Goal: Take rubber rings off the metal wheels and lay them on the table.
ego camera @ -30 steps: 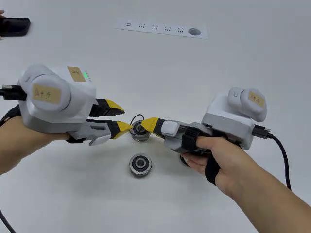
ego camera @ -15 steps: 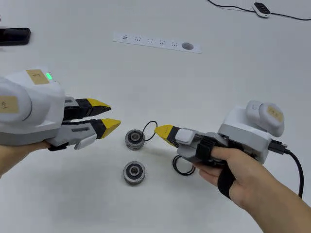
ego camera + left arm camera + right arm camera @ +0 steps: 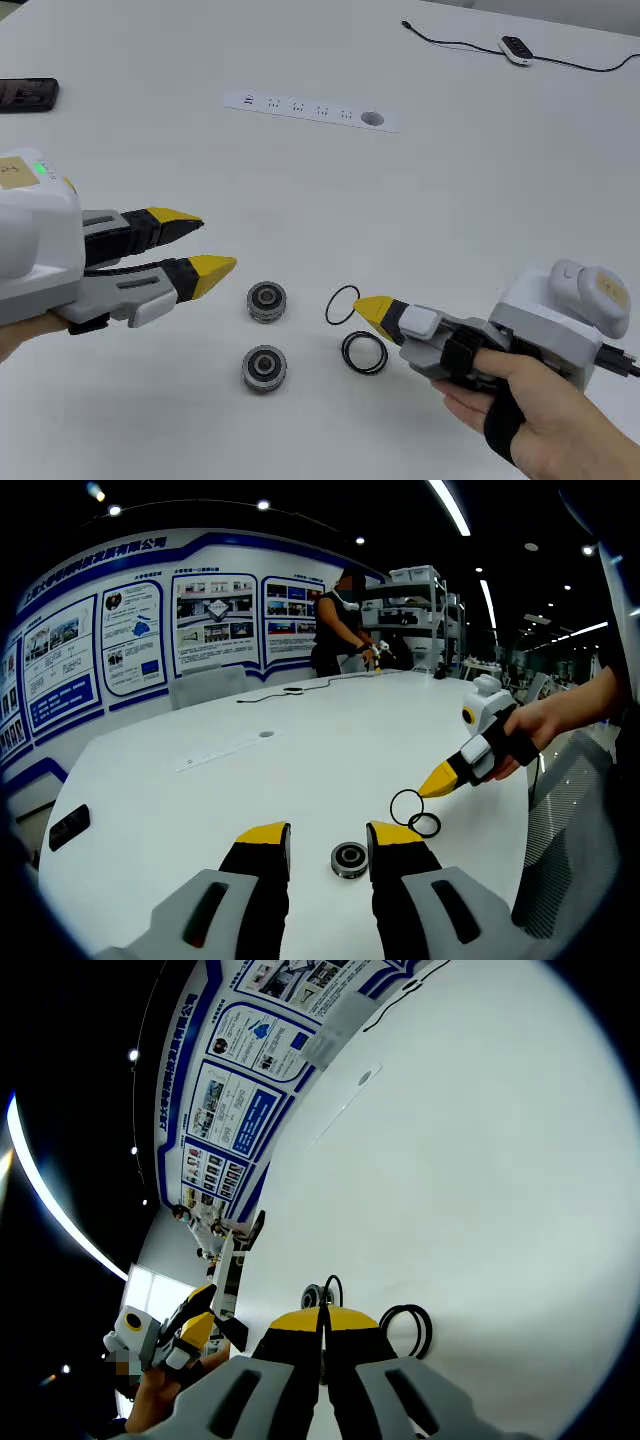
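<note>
A white power strip point(image 3: 310, 111) lies between a black phone point(image 3: 28, 94) at the left edge and a corded black remote point(image 3: 516, 47), with blue wall posters point(image 3: 215, 615) beyond.

Both grippers have white housings, black jaws and yellow tips. The left gripper point(image 3: 210, 240) bears a tan label and a green light. The right gripper point(image 3: 368, 306) has a tan label, a black cable point(image 3: 621, 363), and a black strap point(image 3: 498, 425) over the hand point(image 3: 520, 395).

No legible text or labels
</note>
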Demonstrator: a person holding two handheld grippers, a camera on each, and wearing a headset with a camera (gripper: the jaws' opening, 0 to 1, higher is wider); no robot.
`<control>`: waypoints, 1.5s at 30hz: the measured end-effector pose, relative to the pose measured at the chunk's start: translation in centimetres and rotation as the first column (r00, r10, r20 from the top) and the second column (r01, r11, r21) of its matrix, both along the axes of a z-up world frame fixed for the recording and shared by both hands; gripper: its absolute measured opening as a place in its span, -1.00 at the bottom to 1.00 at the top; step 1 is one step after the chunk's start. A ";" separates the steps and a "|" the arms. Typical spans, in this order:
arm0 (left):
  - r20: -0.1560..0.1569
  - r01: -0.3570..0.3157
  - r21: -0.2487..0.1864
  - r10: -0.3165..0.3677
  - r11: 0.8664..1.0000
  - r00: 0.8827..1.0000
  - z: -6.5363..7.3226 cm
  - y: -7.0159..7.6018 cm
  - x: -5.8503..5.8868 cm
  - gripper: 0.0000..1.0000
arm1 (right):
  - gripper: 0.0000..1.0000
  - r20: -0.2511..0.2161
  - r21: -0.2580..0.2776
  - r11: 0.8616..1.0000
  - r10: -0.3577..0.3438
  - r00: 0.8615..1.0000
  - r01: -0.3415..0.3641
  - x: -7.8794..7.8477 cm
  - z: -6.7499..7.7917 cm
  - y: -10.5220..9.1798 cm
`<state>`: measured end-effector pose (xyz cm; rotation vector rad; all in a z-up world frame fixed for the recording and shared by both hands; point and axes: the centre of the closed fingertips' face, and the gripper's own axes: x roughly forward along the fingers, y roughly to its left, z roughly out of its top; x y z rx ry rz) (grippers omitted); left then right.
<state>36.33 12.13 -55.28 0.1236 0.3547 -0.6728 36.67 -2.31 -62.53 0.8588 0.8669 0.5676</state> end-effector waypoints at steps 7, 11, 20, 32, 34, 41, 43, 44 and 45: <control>-0.014 -0.019 -0.021 0.019 1.000 1.000 -0.3 0.3 -1.0 -0.29 | -0.96 -0.037 -0.014 0.999 -0.029 0.999 0.029 -1.4 -1.4 -1.5; -0.019 -0.031 -0.029 0.031 0.999 0.999 -0.4 0.5 -1.3 -0.27 | -0.96 -0.053 -0.039 0.999 -0.037 0.998 0.035 -1.9 -2.4 -2.0; -0.028 -0.045 -0.037 0.044 0.998 0.999 -0.6 0.7 -1.8 -0.27 | -0.96 -0.077 -0.079 0.995 -0.063 0.995 0.057 -1.8 -3.8 -2.8; -0.033 -0.053 -0.039 0.052 0.998 0.998 -0.8 1.1 -2.0 -0.26 | -0.85 -0.041 -0.181 0.983 -0.042 0.998 0.033 -1.8 -4.6 -3.3; -0.032 -0.054 -0.039 0.053 0.998 0.998 -0.9 1.1 -2.0 -0.26 | -0.83 -0.021 -0.194 0.980 -0.038 0.999 0.033 -1.7 -4.4 -3.6; -0.036 -0.059 -0.042 0.057 0.997 0.998 -1.0 1.2 -2.1 -0.26 | -0.79 0.151 -0.317 0.948 0.055 0.987 -0.005 -0.7 -2.9 -5.1; -0.033 -0.062 -0.056 0.060 0.996 0.998 -0.9 1.2 -2.2 -0.24 | -0.78 0.221 -0.383 0.924 0.110 0.969 -0.018 -0.3 -2.3 -5.7; -0.031 -0.066 -0.060 0.064 0.996 0.997 -0.9 1.2 -2.2 -0.23 | -0.77 0.264 -0.417 0.909 0.144 0.954 -0.022 -0.1 -1.9 -6.0; -0.030 -0.069 -0.060 0.067 0.996 0.997 -0.9 1.3 -2.2 -0.22 | -0.74 0.284 -0.435 0.900 0.164 0.945 -0.025 -0.1 -1.7 -6.2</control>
